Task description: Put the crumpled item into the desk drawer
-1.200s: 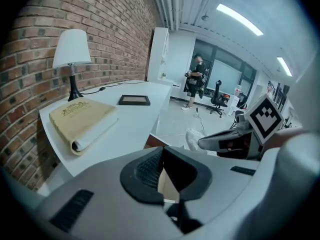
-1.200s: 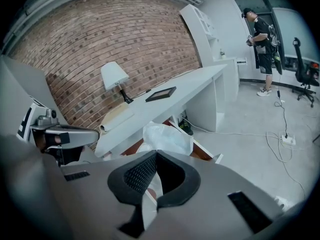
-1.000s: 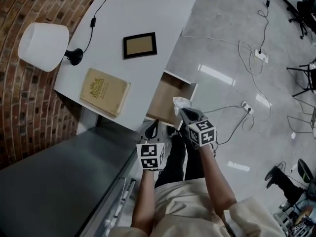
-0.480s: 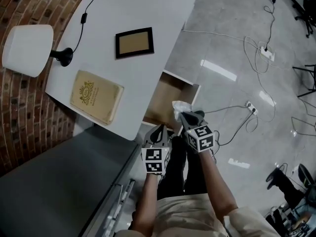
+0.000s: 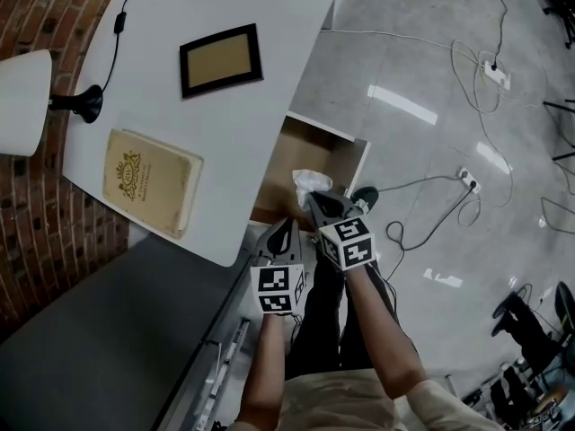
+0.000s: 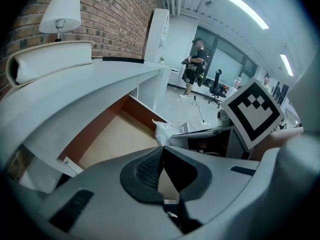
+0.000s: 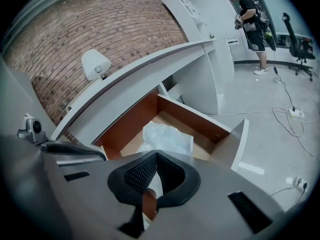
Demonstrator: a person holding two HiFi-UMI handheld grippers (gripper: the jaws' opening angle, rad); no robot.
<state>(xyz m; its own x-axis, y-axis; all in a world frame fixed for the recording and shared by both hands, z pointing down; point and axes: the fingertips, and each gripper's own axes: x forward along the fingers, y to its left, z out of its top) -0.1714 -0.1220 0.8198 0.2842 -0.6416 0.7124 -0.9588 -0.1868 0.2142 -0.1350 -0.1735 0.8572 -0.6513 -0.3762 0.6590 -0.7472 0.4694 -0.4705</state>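
Observation:
A crumpled white item is pinched in my right gripper, whose jaws are shut on it. In the right gripper view the crumpled item hangs over the open desk drawer, above its wooden bottom. The drawer sticks out from the white desk toward me. My left gripper stays just left of the right one, shut with nothing in it. From the left gripper, the crumpled item shows ahead over the drawer.
On the desk lie a framed picture, a tan book and a white lamp. A grey cabinet top runs below the desk. Cables and a power strip lie on the floor. A person stands far off.
My right gripper has carried the crumpled item leftward, further in over the open drawer. The left gripper moved along beside it. The head view has shifted, so the desk sits lower-left.

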